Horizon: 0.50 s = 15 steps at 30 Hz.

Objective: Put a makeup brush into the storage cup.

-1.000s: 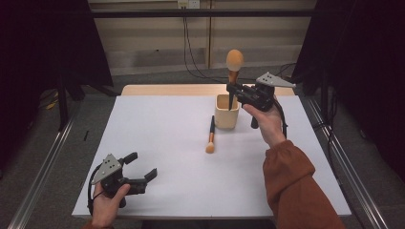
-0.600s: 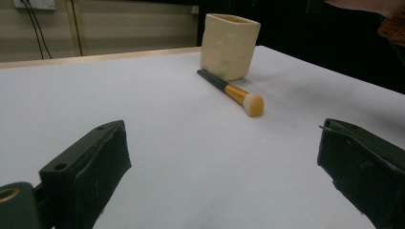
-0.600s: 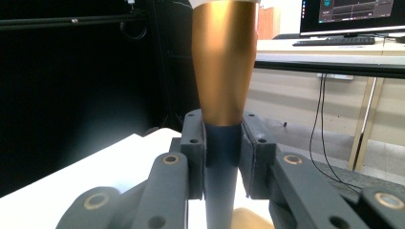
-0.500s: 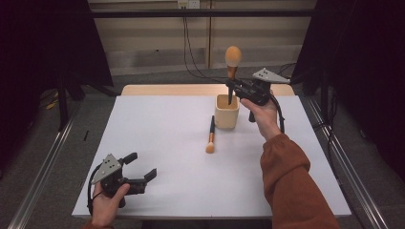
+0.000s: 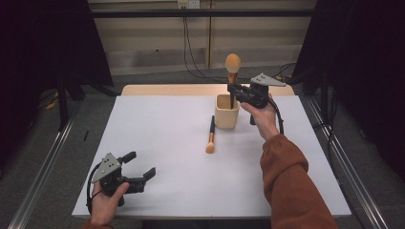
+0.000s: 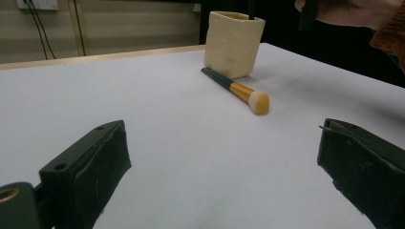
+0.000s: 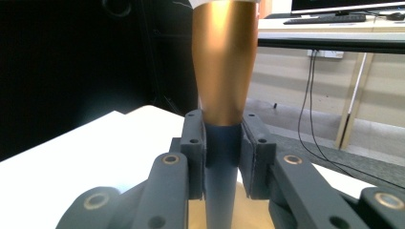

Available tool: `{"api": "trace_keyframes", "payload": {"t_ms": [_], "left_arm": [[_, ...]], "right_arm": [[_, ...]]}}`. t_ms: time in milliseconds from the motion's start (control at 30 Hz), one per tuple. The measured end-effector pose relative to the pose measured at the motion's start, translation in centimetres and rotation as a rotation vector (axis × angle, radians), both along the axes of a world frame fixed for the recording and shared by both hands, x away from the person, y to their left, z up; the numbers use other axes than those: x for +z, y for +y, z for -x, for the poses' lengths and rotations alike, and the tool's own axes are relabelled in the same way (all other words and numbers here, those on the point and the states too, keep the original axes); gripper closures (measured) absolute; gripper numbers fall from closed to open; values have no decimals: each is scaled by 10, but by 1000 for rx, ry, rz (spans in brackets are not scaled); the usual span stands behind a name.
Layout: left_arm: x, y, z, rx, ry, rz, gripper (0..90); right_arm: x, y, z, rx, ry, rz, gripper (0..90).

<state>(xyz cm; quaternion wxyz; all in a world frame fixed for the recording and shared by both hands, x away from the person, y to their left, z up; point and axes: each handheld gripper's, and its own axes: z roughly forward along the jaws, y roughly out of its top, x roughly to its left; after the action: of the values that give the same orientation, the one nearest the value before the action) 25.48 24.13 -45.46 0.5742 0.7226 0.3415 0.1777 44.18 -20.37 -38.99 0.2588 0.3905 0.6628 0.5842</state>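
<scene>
Work in hand: a large makeup brush is being lowered, handle first, into the cream cup at the far middle of the bench.
Right tool: its jaws are closed on the dark handle just below the copper ferrule; in the right gripper view the pads are seen pressed on both sides of the handle, with the cup's rim directly beneath.
Left tool: it is held wide open with nothing in it, low over the near left corner of the bench, well apart from the cup.
Risk, tipping: the cup is light-looking and unsupported; if the handle is driven against its inner wall or rim, the cup could be pushed over or slid toward the far edge.
Risk, slip: the handle is slim and smooth, so it could pivot between the pads if the tip catches.
Risk, top-heavy: the bristle head is large and stands high above the rim; if released off-centre, the brush could lean hard and topple the cup.
Risk, second brush: it lies on the bench just beside the cup's near side and could be rolled if the cup shifts.
Brush appearance: a rounded tan bristle head, a tapered copper ferrule, a dark handle, held upright.
Cup appearance: cream, squarish, softly dented walls, open top.
</scene>
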Motion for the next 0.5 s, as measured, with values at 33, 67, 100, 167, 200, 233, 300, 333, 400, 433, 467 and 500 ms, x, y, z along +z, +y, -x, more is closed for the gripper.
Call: {"api": "trace_keyframes", "payload": {"t_ms": [33, 67, 100, 167, 200, 233, 300, 333, 400, 433, 467, 500], "left_arm": [[0, -1, 0, 0, 2, 6, 30], [0, -1, 0, -5, 1, 2, 30], [0, -1, 0, -6, -1, -3, 30], [0, -1, 0, -5, -3, -7, 30], [0, -1, 0, -6, -4, -6, 30], [0, -1, 0, -5, -5, -9, 30], [0, -1, 0, -8, -3, -12, 29], [-1, -2, -1, -13, -2, -11, 27], [0, -3, 0, -16, -6, -17, 27], [0, -3, 0, -19, -8, -16, 27], [0, -3, 0, -23, -8, -20, 27], [0, -4, 0, -21, -6, -22, 27]], "right_arm": [[-1, 0, 0, 0, 2, 4, 752], [-2, 0, -1, 4, 5, 8, 752], [-3, 0, -1, 2, 7, 11, 752], [-6, 0, -1, 10, 10, 8, 752], [-8, 1, -1, 10, 13, 11, 752], [-10, 1, 0, 11, 15, 8, 752], [-18, 0, 0, 1, 26, -23, 752], [-21, 0, 1, -4, 31, -34, 751], [-26, 0, 1, -9, 36, -17, 751], [-27, 0, 2, -8, 41, -18, 751], [-28, -1, 3, -7, 40, -21, 752], [-29, -2, 4, -7, 40, -25, 751]]}}
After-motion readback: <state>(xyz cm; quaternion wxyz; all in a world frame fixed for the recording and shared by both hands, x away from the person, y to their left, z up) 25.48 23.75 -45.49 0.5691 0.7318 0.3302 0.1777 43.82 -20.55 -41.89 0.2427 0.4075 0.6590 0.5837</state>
